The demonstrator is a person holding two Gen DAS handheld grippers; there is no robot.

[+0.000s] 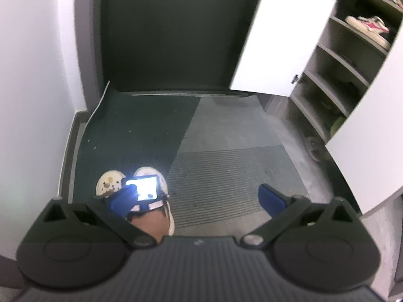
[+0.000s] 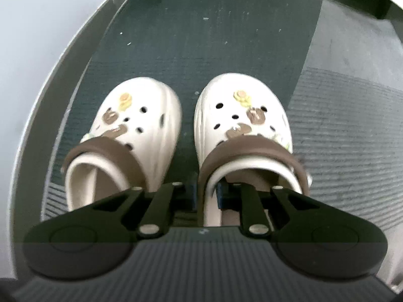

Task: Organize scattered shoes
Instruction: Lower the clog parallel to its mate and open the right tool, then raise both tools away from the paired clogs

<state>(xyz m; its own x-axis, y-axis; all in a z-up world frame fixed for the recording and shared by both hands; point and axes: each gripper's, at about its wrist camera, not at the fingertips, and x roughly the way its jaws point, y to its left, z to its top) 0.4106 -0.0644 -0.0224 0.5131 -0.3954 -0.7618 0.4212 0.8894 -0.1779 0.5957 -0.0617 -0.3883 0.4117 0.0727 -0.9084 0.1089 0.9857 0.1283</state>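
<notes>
Two cream clogs with brown heel straps and small charms stand side by side, toes away from me, on a dark green mat [image 2: 201,37]. My right gripper [image 2: 207,193] is shut on the inner side wall of the right clog [image 2: 241,125], one blue pad [image 2: 224,191] inside the shoe and the other outside. The left clog [image 2: 136,130] stands free beside it. In the left wrist view both clogs [image 1: 109,182] lie low at the left, partly hidden by the right gripper's body and a hand [image 1: 148,222]. My left gripper [image 1: 197,200] hangs wide open over the grey ribbed mat [image 1: 226,176], holding nothing.
An open shoe cabinet [image 1: 335,80] stands at the right with white doors [image 1: 282,32] swung out. A pair of sneakers [image 1: 367,25] sits on an upper shelf and dark shoes on lower ones. Another pale shoe [image 1: 313,146] lies on the floor by the cabinet. A white wall [image 1: 37,75] runs along the left.
</notes>
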